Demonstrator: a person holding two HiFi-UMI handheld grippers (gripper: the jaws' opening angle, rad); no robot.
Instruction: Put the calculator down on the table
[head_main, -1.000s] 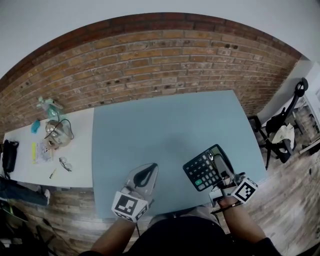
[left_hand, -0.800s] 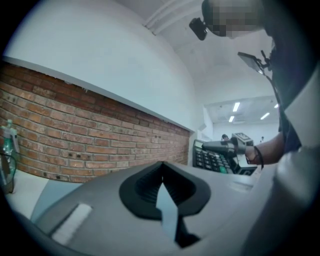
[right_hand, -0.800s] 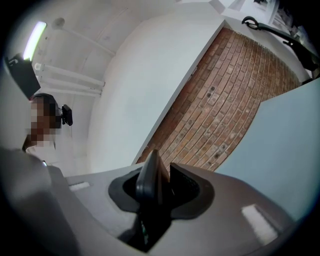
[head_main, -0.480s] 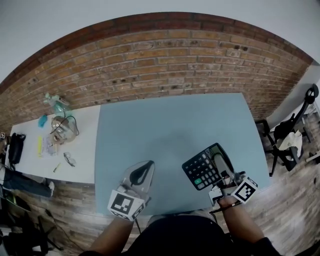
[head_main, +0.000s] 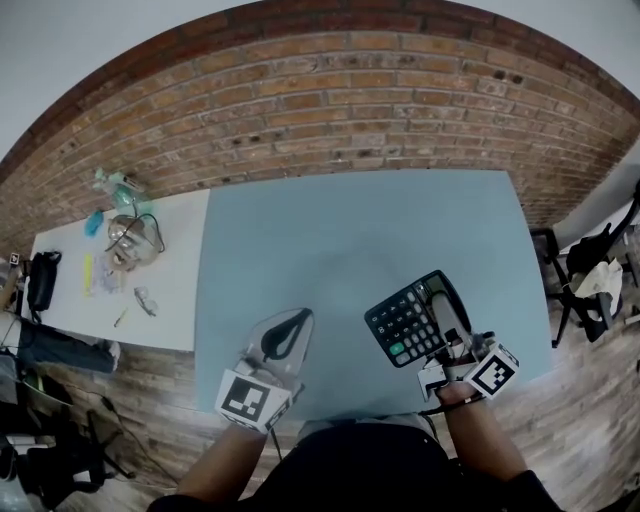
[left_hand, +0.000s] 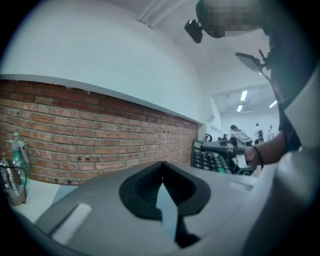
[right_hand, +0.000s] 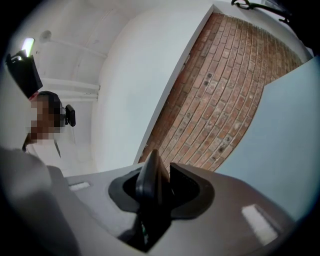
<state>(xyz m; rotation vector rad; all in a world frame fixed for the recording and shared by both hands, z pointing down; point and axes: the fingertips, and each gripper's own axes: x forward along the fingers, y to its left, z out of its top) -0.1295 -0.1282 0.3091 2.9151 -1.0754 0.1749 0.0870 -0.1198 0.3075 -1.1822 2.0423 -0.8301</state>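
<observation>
Right claw (head_main: 446, 325) clamps the calculator (head_main: 407, 323) by one edge, tilted above the desk (head_main: 340, 235), ready to lower; left claw (head_main: 288, 336) clenched empty, standing clear.

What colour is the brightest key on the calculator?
Green. It shows best on the calculator in the head view.

calculator (head_main: 405, 325): black plastic, faintly glossy keys
table (head_main: 330, 240): smooth matt blue-grey top
wall (head_main: 350, 110), 12 o'clock: rough red brick
floor (head_main: 590, 420), 4 o'clock: wood planks
</observation>
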